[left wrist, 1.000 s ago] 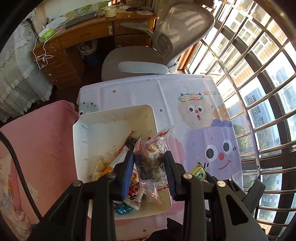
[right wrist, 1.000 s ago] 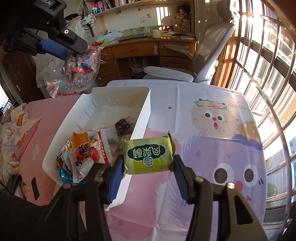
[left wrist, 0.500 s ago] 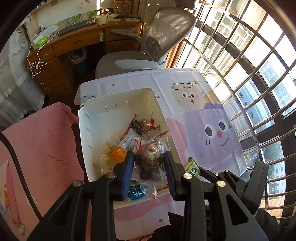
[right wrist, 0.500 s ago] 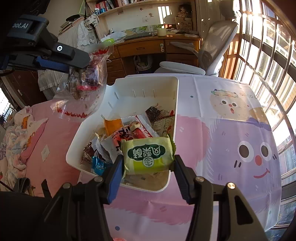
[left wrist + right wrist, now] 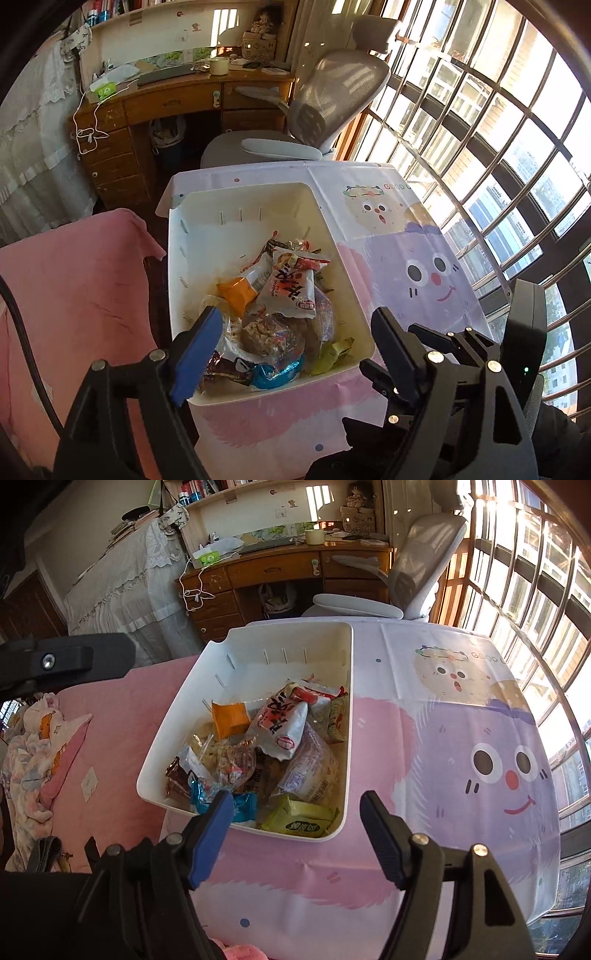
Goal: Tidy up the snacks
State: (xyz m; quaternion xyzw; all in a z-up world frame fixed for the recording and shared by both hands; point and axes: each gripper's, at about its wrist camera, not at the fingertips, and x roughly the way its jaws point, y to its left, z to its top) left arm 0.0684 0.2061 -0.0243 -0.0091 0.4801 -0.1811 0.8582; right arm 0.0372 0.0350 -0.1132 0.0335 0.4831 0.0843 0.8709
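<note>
Sunlight from the barred window [image 5: 491, 122] falls on a table with a cartoon tablecloth [image 5: 461, 738], and on this cloth stands a white bin [image 5: 349, 709], the landmark for everything else. Behind the bin are a grey office chair [image 5: 332, 110] and a wooden desk [image 5: 280, 572]; on its left side lies a pink blanket [image 5: 66, 295].

Inside the bin lies a heap of snack packets. A white packet with red characters [image 5: 282, 720] is on top near the middle, with an orange packet [image 5: 229, 718] just to its left. A green packet [image 5: 301, 818] lies flat in the near right corner of the bin, and a clear bag of brown snacks [image 5: 267, 332] lies at the near end, beside a blue wrapper [image 5: 277, 373].

The left gripper [image 5: 291, 347] is above the near end of the bin; its jaws are opening and grip nothing, the clear bag lying below them. The right gripper [image 5: 297, 812] is above the near edge of the bin; its jaws are also opening and do not touch the green packet beneath.
</note>
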